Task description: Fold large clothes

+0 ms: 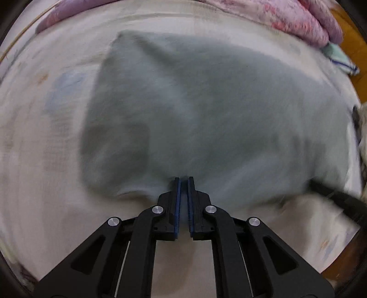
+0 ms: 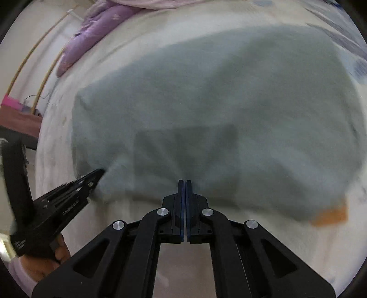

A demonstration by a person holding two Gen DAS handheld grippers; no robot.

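A large grey-green garment [image 1: 206,110] lies spread over a pale bed sheet [image 1: 34,172], blurred by motion. My left gripper [image 1: 184,181] is shut on the garment's near edge, with cloth bunched at its tips. In the right wrist view the same garment [image 2: 229,91] fills the middle, with a darker rectangular patch [image 2: 185,149] on it. My right gripper [image 2: 184,183] is shut on the near edge just below that patch. The left gripper [image 2: 99,172] shows at the left, pinching the edge, with a hand [image 2: 43,261] behind it. A dark blur at the right is the right gripper [image 1: 332,194].
A pink and purple quilt [image 1: 307,20] is heaped along the bed's far side, and again as a purple quilt [image 2: 91,34]. A folded pale green cloth [image 1: 339,58] lies by the wooden floor [image 1: 357,68]. An orange patch [image 2: 330,215] marks the sheet. Dark furniture [image 2: 18,123] stands beyond the bed's edge.
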